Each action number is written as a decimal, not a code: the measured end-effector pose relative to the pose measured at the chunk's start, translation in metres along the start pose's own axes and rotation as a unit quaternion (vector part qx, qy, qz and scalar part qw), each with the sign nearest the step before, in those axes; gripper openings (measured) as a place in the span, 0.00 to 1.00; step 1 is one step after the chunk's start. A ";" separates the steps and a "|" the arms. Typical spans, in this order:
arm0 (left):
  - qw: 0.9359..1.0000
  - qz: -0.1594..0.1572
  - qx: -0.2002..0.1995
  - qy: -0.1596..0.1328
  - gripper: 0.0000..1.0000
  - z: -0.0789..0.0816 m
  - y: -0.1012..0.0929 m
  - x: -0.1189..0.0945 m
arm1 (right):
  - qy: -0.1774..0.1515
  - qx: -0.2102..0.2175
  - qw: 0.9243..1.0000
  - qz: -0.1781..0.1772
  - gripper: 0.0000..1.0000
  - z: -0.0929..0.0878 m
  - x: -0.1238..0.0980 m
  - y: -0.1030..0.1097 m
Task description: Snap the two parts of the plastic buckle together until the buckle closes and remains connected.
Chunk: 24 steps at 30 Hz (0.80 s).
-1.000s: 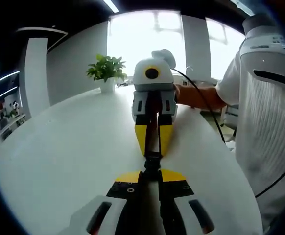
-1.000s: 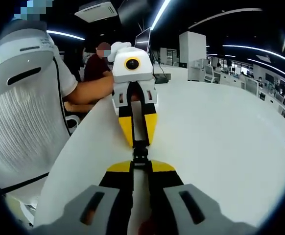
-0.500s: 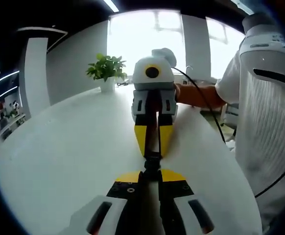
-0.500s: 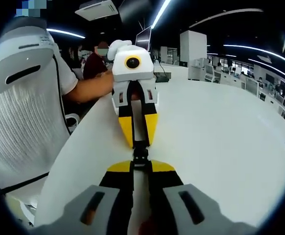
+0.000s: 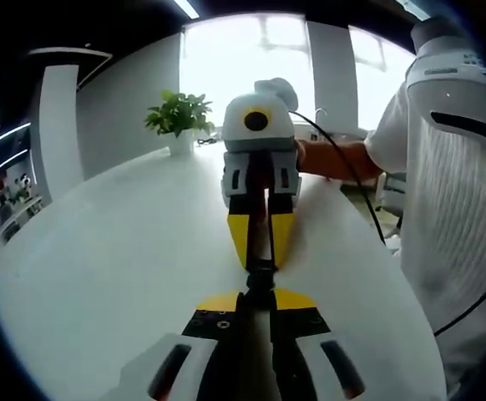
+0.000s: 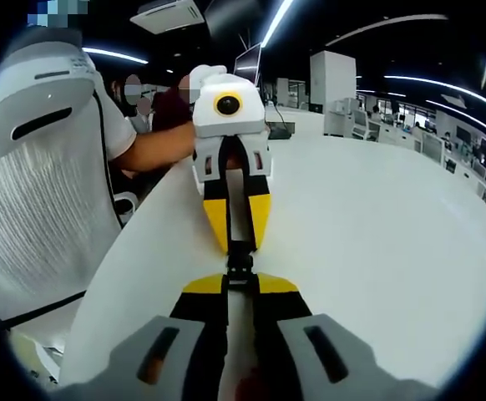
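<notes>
Right gripper view. Right gripper (image 6: 240,286) rises from the bottom, yellow-tipped jaws pinched on one end of the black buckle (image 6: 240,264). Left gripper (image 6: 237,241) faces it head-on, its yellow jaws closed on the buckle's other end. Both meet near the left edge of the white desk (image 6: 377,251). Whether the buckle halves are fully latched cannot be told. Person in a white shirt (image 6: 43,184) sits at left.
</notes>
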State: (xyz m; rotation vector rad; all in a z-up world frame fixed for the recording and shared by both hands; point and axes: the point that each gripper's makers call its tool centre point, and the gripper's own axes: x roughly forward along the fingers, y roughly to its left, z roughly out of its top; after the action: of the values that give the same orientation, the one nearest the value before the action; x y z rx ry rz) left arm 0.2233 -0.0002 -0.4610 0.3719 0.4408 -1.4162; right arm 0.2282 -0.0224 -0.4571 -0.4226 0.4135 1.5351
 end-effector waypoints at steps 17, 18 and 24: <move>1.000 0.027 -0.007 -0.006 0.10 0.000 0.000 0.000 | 0.002 0.011 0.999 -0.047 0.10 0.002 0.004 0.005; 1.000 0.030 -0.008 -0.006 0.10 0.000 0.000 0.000 | 0.002 0.010 0.999 -0.050 0.10 0.002 0.004 0.005; 0.999 0.044 -0.009 0.001 0.10 0.000 0.000 -0.001 | 0.010 0.013 0.997 -0.071 0.09 0.003 0.004 0.005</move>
State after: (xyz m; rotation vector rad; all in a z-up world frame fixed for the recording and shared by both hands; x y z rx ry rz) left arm 0.2235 0.0004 -0.4610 0.3740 0.4322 -1.3257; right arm 0.2235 -0.0171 -0.4566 -0.4376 0.4102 1.3869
